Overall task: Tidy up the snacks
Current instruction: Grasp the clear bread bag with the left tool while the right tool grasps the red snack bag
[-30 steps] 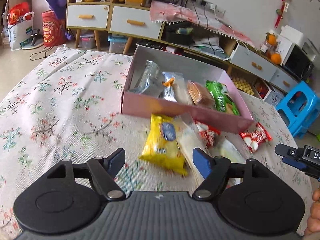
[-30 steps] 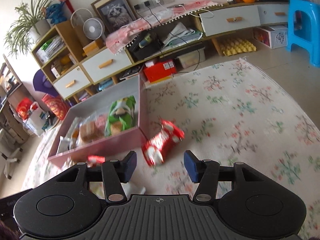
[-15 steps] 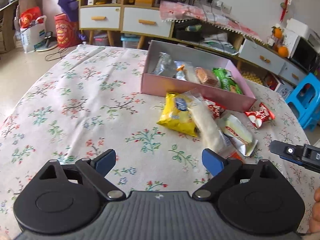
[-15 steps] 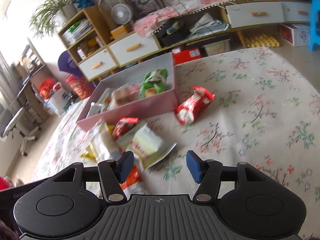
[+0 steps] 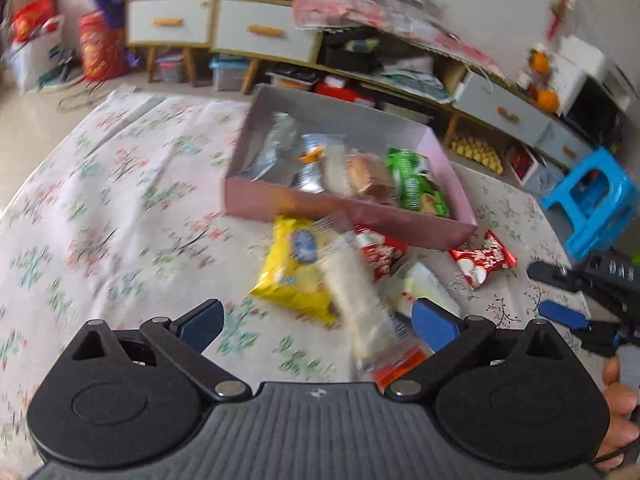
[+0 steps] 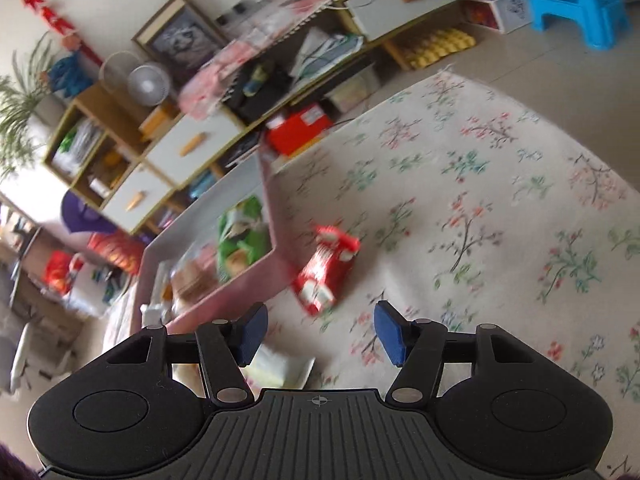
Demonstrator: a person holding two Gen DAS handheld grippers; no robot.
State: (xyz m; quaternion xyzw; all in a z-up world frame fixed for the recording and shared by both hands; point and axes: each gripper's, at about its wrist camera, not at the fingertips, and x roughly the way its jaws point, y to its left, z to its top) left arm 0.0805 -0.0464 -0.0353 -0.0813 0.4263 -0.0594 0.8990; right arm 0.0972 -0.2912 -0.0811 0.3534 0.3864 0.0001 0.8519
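A pink box on the floral tablecloth holds several snack packs, among them a green one. In front of it lie a yellow pack, a long white pack, a pale pack and a red pack. My left gripper is open and empty just in front of the yellow and white packs. My right gripper is open and empty, close in front of the red pack, beside the box; it also shows at the right edge of the left wrist view.
The table's far edge runs behind the box. Beyond it stand low cabinets with drawers, a blue stool and a red carton on the floor. An orange wrapper lies near my left gripper's base.
Both grippers moved forward again toward the snacks after pulling back. The left jaws stand wider than a second ago. The right gripper swung to face the red pack.
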